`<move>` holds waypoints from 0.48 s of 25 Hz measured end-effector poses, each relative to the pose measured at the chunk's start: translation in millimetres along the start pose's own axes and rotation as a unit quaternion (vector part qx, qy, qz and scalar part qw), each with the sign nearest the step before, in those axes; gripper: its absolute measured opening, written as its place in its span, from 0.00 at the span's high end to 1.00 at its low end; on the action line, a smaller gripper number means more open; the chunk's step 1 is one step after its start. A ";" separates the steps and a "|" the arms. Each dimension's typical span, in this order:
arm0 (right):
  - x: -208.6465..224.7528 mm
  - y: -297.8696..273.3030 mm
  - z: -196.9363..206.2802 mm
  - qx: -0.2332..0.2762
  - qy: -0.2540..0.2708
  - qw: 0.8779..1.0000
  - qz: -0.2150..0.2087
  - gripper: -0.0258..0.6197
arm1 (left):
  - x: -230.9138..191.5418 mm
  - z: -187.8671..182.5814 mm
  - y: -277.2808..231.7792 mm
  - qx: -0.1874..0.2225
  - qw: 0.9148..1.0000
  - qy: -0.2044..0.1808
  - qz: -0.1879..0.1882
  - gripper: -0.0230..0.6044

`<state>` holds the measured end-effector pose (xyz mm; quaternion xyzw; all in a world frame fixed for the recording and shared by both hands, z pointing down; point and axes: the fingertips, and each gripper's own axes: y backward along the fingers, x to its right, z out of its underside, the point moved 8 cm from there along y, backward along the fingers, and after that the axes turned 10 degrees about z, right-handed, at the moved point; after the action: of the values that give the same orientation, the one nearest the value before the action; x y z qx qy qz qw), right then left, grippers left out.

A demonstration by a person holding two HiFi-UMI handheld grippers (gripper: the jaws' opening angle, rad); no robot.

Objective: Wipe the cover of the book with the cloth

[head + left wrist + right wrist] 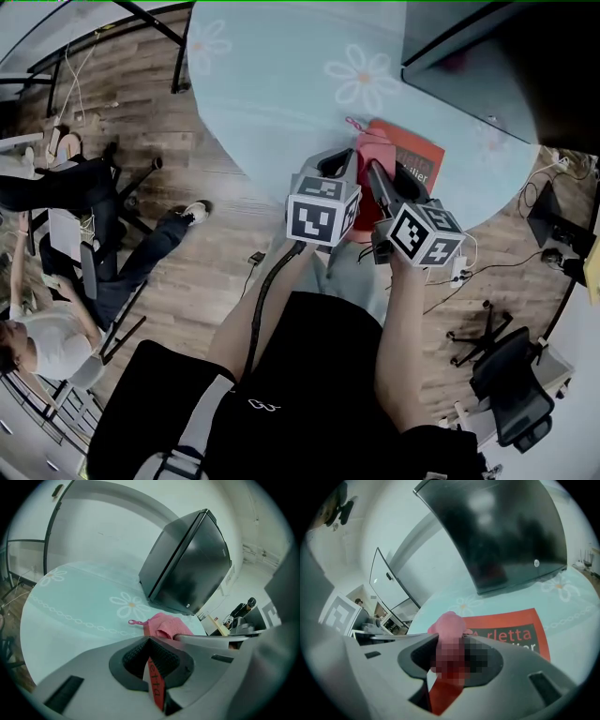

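**Book held at its edge, cloth gripped: the danger is a sliding book**

The left tongs (151,641) are closed on the near edge of the red book (424,157). A thin red strip of the book with letters on it shows between the jaws. The right tongs (451,644) are closed on the pink cloth (449,622), which sits bunched on the cover. The book lies flat on the counter (281,84), close to its near rim and in front of a black monitor (187,569).

The left tongs hold only a thin edge. A hard wiping stroke could probably turn the book or push it over the smooth tablecloth toward the rim. Because the cloth is bunched, little of it touches the cover, and it may slip out of the jaws. The two tongs are just beside each other, so a wide stroke may make them collide.

No container shows in any view.
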<state>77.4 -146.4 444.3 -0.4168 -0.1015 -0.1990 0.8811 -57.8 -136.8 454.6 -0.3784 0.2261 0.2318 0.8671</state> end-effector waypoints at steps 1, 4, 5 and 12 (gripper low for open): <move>-0.5 -0.6 1.9 -0.004 0.002 1.000 0.002 0.72 | -1.8 2.0 0.1 -0.004 1.000 0.001 0.000 0.94; 0.0 -0.9 3.2 -0.013 0.007 1.000 0.008 0.72 | -7.2 5.7 -0.2 -0.015 1.000 0.008 -0.003 0.94; 0.1 -0.9 2.9 -0.015 0.009 1.000 0.010 0.72 | -8.2 5.8 -0.8 -0.016 1.000 0.011 -0.003 0.94; 1.7 1.7 5.3 -0.018 0.013 1.000 0.022 0.72 | 1.7 10.7 -10.9 -0.026 0.999 0.014 0.019 0.94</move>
<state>79.6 -141.8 447.0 -0.4323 -0.0770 -0.1871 0.8787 -47.8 -134.9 466.2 -0.4002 0.2392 0.2486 0.8490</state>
